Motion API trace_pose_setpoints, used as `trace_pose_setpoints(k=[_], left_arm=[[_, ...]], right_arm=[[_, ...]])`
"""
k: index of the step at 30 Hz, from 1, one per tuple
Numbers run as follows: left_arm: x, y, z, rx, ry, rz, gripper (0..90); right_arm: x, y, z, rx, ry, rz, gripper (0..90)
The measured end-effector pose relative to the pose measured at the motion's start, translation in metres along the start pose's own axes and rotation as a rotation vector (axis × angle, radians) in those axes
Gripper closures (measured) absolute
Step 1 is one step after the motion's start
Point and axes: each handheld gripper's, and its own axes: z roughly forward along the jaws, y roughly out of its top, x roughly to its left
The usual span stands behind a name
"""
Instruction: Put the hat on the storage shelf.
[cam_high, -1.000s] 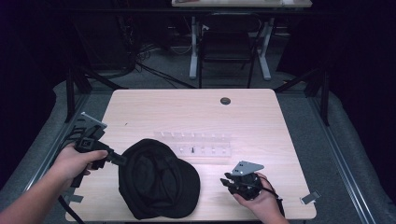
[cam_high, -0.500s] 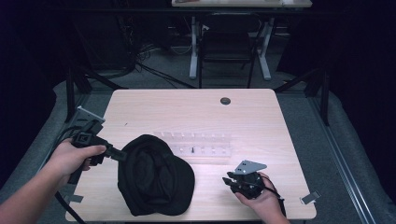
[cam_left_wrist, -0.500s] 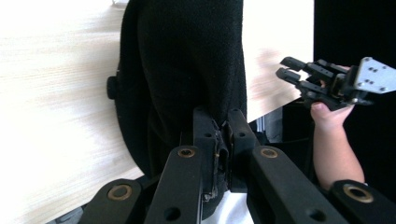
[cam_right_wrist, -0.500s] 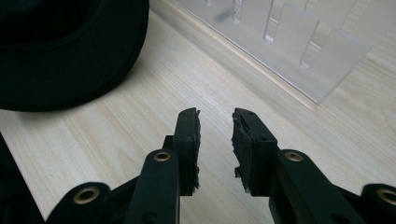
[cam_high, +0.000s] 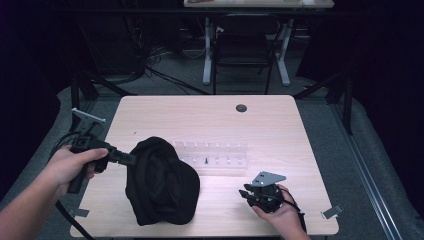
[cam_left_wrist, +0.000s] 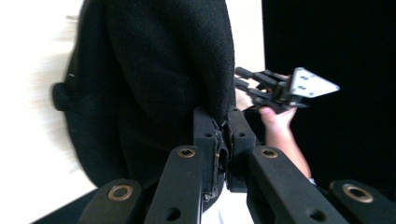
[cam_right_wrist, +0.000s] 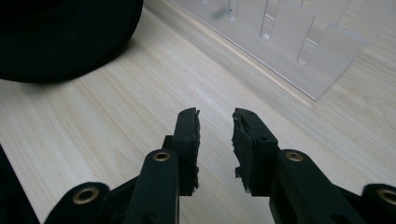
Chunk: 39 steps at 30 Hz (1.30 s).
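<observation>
**Hat lift under way, left tool pinching the edge**

Left tool (cam_high: 127, 159) is clamped on the edge of the black hat (cam_high: 162, 182), which sits lower left of centre in the high view, partly raised off the surface (cam_high: 280, 125) on the tool's side, rest draping down. Left gripper view: fabric pinched tight betw. the pads. Right tool (cam_right_wrist: 215, 133) sits lower right, jaws apart, nothing betw. them, hovering over bare wood near the clear rack (cam_high: 212, 154). Step, as I read it: picking the hat up. Next prob. needs the right tool to take the hat's opposite edge w/o snagging the rack.
</observation>
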Motion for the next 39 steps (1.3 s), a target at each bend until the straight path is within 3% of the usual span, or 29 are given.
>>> trace_pose_setpoints(k=[7, 15, 22, 24, 29, 39], left_arm=[[-0.01, 0.001, -0.007, -0.025, -0.036, 0.016, 86.2], [-0.023, 0.004, -0.032, -0.099, -0.076, 0.043, 86.2], [-0.026, 0.008, -0.046, -0.161, -0.116, 0.039, 86.2], [-0.026, 0.008, -0.046, -0.174, -0.118, 0.037, 86.2], [-0.03, 0.013, -0.047, -0.216, -0.173, 0.04, 86.2], [-0.041, 0.027, -0.043, -0.265, -0.189, 0.034, 86.2]], right_arm=[[-0.001, -0.001, 0.0, 0.0, 0.001, 0.001, 70.5], [-0.002, -0.001, 0.0, -0.002, 0.0, 0.013, 70.4], [-0.001, -0.001, 0.001, -0.008, 0.0, 0.019, 70.2], [-0.001, -0.002, 0.001, -0.008, 0.001, 0.019, 70.2], [-0.002, -0.002, 0.002, -0.007, -0.002, 0.024, 70.2], [-0.002, -0.003, 0.003, -0.001, 0.001, 0.018, 70.2]])
